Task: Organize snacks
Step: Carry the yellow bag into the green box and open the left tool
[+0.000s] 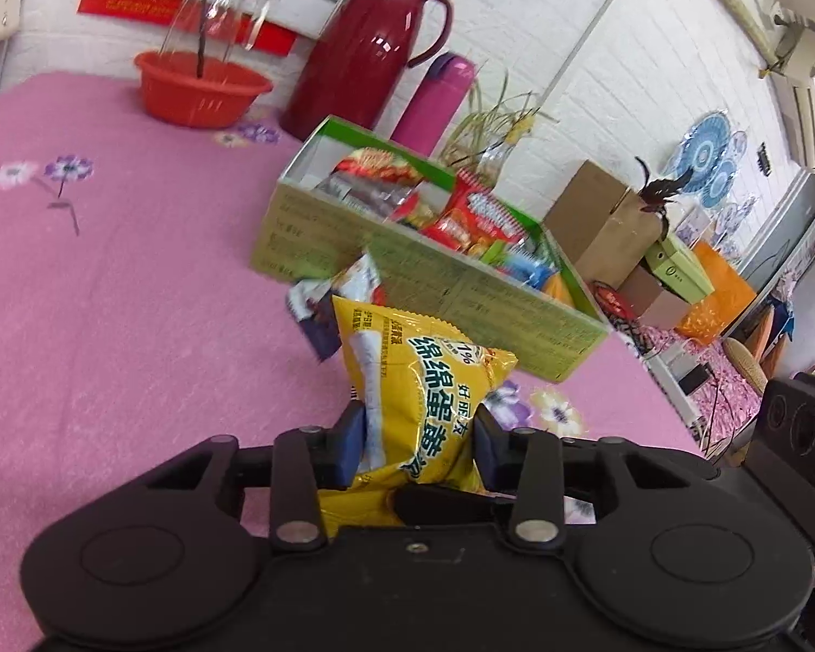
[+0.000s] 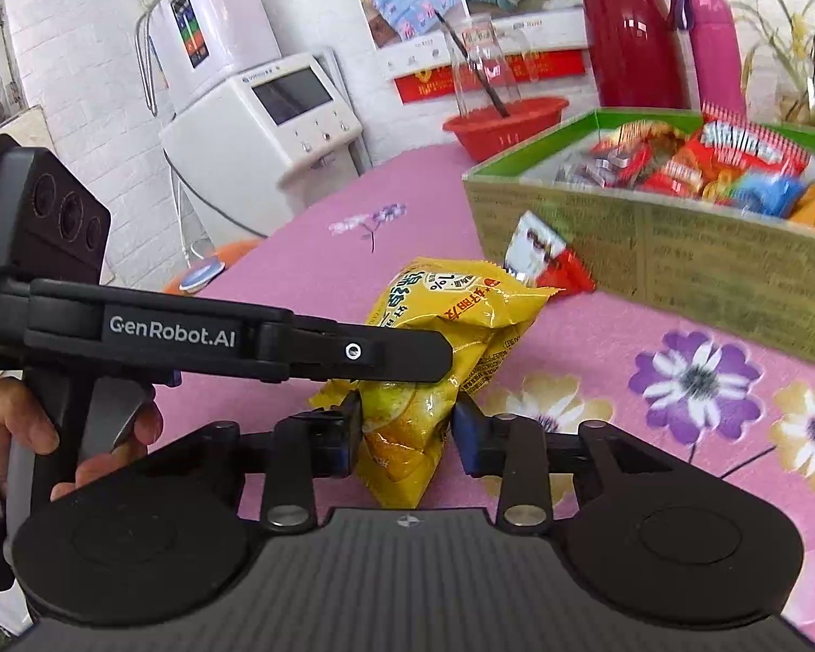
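A yellow snack packet (image 1: 424, 380) is pinched in my left gripper (image 1: 418, 434), held above the pink tablecloth. In the right wrist view the same yellow packet (image 2: 429, 358) also sits between the pads of my right gripper (image 2: 407, 424), with the left gripper's black body (image 2: 233, 342) crossing in front. A small white, red and blue packet (image 1: 326, 304) lies on the cloth against the green snack box (image 1: 407, 271); it also shows in the right wrist view (image 2: 543, 261). The box (image 2: 652, 250) holds several colourful packets.
A red basin (image 1: 201, 87) with a clear bottle, a dark red thermos jug (image 1: 375, 49) and a pink flask (image 1: 434, 98) stand behind the box. Cardboard boxes (image 1: 603, 217) lie beyond the table's right edge. A white appliance (image 2: 261, 125) stands left of the table.
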Demonstrator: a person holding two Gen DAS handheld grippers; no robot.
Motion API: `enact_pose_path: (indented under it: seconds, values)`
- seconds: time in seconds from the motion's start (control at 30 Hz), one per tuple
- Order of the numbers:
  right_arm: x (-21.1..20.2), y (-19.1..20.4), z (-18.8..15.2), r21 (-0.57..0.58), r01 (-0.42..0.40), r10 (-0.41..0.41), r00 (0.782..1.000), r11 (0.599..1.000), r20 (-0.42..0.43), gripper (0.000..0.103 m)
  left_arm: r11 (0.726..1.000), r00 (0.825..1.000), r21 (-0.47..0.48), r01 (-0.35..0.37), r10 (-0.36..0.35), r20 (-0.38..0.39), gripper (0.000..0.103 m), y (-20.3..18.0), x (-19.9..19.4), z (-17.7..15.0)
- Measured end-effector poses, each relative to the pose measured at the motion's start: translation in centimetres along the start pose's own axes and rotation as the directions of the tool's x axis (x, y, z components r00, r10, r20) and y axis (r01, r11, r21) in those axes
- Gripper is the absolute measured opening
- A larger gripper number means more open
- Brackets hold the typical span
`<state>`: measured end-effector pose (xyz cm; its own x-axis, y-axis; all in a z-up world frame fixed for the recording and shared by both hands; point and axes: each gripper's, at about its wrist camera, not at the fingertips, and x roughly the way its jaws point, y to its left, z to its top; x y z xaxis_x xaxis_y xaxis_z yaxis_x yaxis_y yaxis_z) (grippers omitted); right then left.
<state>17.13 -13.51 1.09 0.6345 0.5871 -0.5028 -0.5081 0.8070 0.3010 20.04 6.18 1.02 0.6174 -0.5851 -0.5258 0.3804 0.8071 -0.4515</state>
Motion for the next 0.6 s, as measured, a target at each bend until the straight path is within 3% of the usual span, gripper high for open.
enact_pose_path:
  seconds: [0.37,0.6]
  values:
    - [-2.0,-1.9,5.9,-0.031,0.058,-0.051,0.979,0.998,0.199,0.060,0.995,0.989,0.095,0.036,-0.049,0.140,0.037,-4.0,0.5,6.8]
    - [-1.0,-4.6,9.0,-0.044,0.087,-0.073,0.962,0.995,0.263,0.060,0.991,0.979,0.123,0.053,-0.075,0.188,0.038,-4.2,3.0,10.7]
